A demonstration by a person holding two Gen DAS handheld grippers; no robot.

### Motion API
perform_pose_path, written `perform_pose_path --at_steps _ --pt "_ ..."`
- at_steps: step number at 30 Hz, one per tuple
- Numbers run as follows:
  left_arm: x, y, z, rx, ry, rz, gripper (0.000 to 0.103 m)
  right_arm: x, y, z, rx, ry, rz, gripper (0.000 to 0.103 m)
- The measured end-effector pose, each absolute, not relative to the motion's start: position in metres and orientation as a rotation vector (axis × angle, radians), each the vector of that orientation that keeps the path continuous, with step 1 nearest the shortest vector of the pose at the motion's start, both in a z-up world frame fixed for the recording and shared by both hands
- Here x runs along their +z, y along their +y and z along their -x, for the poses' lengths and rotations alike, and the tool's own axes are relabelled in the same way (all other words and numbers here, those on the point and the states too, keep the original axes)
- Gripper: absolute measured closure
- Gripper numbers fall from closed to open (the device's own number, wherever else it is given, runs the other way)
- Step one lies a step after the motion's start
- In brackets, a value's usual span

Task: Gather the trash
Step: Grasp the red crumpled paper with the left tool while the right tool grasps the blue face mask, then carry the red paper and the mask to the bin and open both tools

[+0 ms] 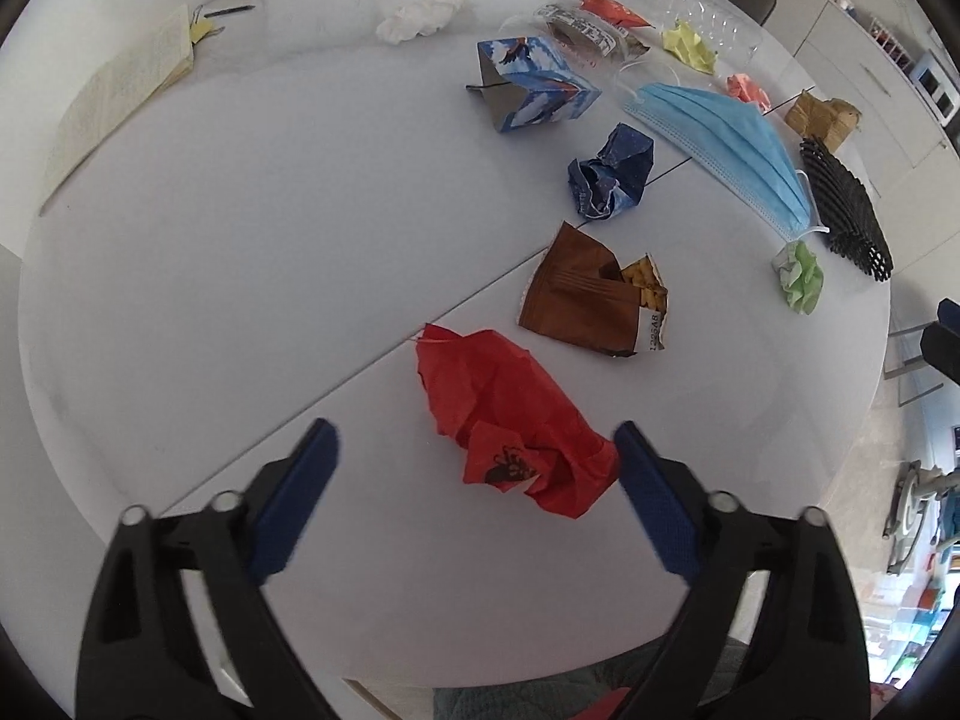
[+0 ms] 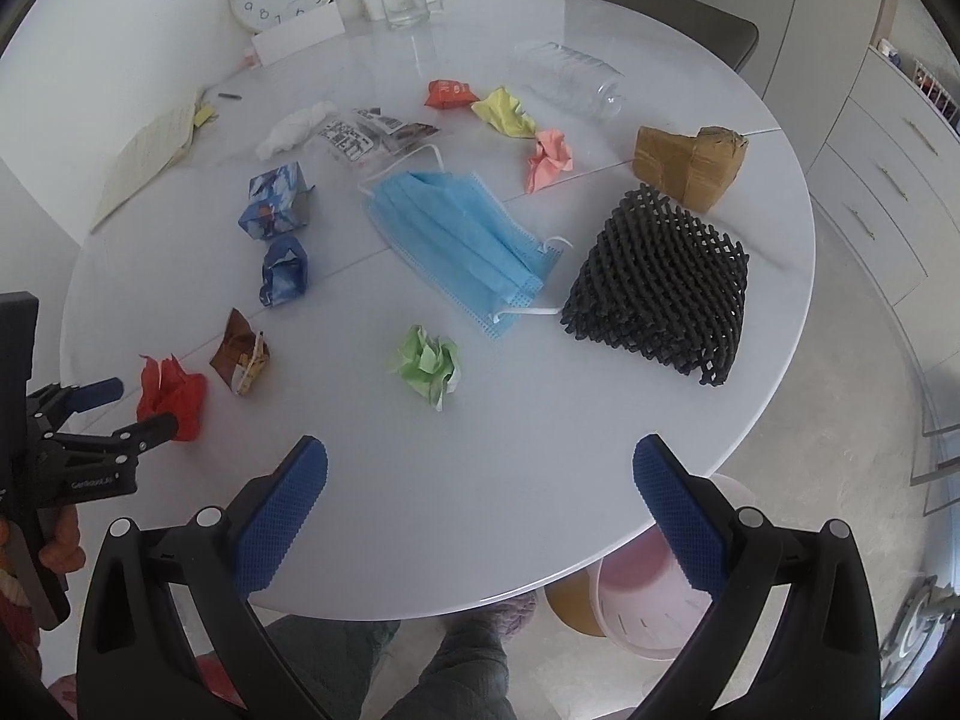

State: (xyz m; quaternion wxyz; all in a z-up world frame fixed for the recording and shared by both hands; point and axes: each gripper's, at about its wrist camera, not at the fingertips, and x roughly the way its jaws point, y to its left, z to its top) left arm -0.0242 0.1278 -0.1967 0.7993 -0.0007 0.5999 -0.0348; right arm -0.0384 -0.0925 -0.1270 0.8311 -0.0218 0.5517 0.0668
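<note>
The spread left claw point(image 1: 474, 450) brackets crumpled red tissue paper point(image 1: 516, 426); only the spread right claw's point(image 2: 480, 468) view shows a pink plastic bin point(image 2: 654, 600) beneath the table point(image 2: 540, 480).

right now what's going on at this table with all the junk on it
A person holding two grippers is clearing trash off a round white table. The left gripper, jaws open, is closing in on a crumpled red paper near the table edge but hasn't gripped it. The right gripper hovers open and empty nearest a green paper ball. A pink bin sits on the floor below.
</note>
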Motion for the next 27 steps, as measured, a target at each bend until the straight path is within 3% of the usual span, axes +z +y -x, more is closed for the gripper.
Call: perform_pose_path --at_steps 3,4,13,21,22,26,27 --pt "-0.205 0.126 0.020 -0.081 1.322 0.029 0.057 -0.126 -0.092 0.036 0.143 1.169 0.056 0.002" --pt "-0.206 0.126 0.019 -0.080 1.329 0.034 0.059 -0.125 -0.092 0.034 0.141 1.168 0.059 0.002" --pt "-0.192 0.135 0.013 -0.142 1.301 0.068 0.061 -0.127 -0.073 -0.028 0.204 1.130 0.158 0.002" --pt "-0.158 0.157 0.008 -0.212 1.269 0.063 0.061 -0.177 -0.037 -0.123 0.316 1.196 0.293 0.002" --pt "-0.153 0.161 0.007 -0.221 1.261 0.059 0.061 -0.182 -0.036 -0.127 0.321 1.206 0.294 0.005" --pt "-0.145 0.169 -0.004 -0.247 1.247 0.047 0.061 -0.200 -0.033 -0.136 0.323 1.277 0.287 0.046" --pt "-0.143 0.171 -0.008 -0.255 1.244 0.040 0.061 -0.201 -0.033 -0.136 0.315 1.279 0.277 0.052"
